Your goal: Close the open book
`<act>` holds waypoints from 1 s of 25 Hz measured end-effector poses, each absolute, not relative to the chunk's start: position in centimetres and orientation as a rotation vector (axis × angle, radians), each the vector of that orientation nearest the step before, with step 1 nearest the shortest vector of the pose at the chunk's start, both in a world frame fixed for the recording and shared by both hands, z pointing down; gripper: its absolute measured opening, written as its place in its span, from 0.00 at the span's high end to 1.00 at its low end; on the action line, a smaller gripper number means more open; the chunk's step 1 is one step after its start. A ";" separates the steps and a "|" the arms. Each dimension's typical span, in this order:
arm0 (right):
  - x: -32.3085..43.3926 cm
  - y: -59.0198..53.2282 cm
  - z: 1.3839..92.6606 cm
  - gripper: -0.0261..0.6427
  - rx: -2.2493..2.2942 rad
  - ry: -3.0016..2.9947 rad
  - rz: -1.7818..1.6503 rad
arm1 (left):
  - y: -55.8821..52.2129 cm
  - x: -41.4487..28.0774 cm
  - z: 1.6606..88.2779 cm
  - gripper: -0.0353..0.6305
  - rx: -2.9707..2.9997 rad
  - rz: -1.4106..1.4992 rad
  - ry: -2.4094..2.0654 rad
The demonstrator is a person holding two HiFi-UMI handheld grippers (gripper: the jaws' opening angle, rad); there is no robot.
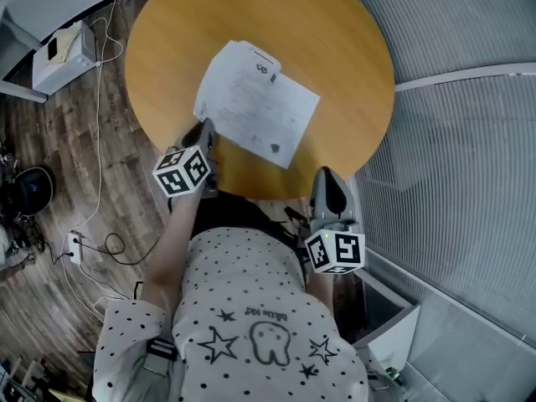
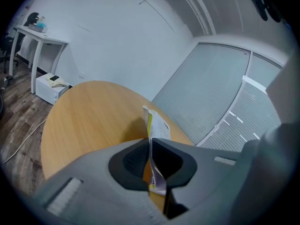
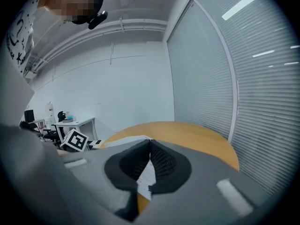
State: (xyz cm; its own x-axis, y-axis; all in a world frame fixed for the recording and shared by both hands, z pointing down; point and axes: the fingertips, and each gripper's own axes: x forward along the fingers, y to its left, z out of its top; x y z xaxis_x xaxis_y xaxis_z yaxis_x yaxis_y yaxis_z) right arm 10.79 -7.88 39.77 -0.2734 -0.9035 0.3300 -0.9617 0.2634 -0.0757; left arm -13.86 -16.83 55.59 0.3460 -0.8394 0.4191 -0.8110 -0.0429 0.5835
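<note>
I logged, left to right:
1. Left gripper [image 1: 207, 129], clenched on the near-left edge of the book [image 1: 255, 103].
2. Book, open, mid-table [image 1: 343, 48].
3. Right gripper [image 1: 327, 179], clenched on nothing, at the near right rim.

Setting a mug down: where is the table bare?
Bare wood: the table beyond the book, and the strip right of it. Crowded: the near edge, where the left gripper pinches the book and the right gripper hovers.

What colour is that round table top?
The table top is a warm orange-brown wood tone, clearest in the head view.
</note>
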 end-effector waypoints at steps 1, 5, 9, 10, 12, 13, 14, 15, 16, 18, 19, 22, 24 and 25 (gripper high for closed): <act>10.9 -7.8 39.7 0.95 1.747 -2.311 0.388 | -16.8 -13.8 55.3 0.90 1.847 -0.043 -1.452; 11.3 -7.6 39.9 0.95 1.760 -2.309 0.393 | -16.6 -13.0 54.4 0.90 1.906 -0.012 -1.454; 11.4 -7.4 40.1 0.95 1.771 -2.309 0.399 | -16.3 -12.4 53.7 0.90 1.971 0.022 -1.453; 11.4 -7.4 40.1 0.95 1.773 -2.309 0.400 | -16.3 -12.2 53.5 0.90 1.985 0.030 -1.452; 11.6 -7.3 40.1 0.95 1.779 -2.309 0.404 | -16.2 -11.9 53.2 0.91 2.012 0.048 -1.451; 11.7 -7.3 40.1 0.95 1.781 -2.310 0.406 | -16.2 -11.6 53.0 0.90 2.031 0.062 -1.451; 11.8 -7.4 40.1 0.95 1.783 -2.312 0.407 | -16.3 -11.3 52.8 0.90 2.050 0.078 -1.450; 11.9 -7.5 40.1 0.95 1.783 -2.313 0.408 | -16.3 -11.0 52.7 0.90 2.069 0.092 -1.448; 12.0 -7.6 40.1 0.95 1.784 -2.316 0.409 | -16.3 -10.7 52.5 0.90 2.086 0.104 -1.445; 12.0 -7.8 39.9 0.95 1.784 -2.321 0.409 | -16.2 -10.1 52.1 0.90 2.125 0.131 -1.439; 12.0 -7.8 39.9 0.95 1.784 -2.322 0.408 | -16.1 -9.7 51.8 0.90 2.148 0.146 -1.434; 12.3 -7.6 39.9 0.95 1.785 -2.329 0.407 | -15.7 -8.6 51.4 0.91 2.196 0.173 -1.419; 12.5 -7.7 39.8 0.95 1.783 -2.334 0.407 | -15.5 -7.9 51.2 0.91 2.217 0.186 -1.413; 12.5 -7.7 39.8 0.95 1.782 -2.336 0.407 | -15.4 -7.7 51.1 0.91 2.225 0.193 -1.411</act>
State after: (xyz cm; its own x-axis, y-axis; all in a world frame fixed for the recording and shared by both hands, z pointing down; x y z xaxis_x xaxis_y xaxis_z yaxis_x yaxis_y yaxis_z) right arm 12.54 -7.71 39.81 -0.2684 -0.9151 0.3011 -0.9630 0.2462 -0.1099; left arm -7.74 -15.43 51.14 0.4541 -0.8099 0.3714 -0.8798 -0.3419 0.3301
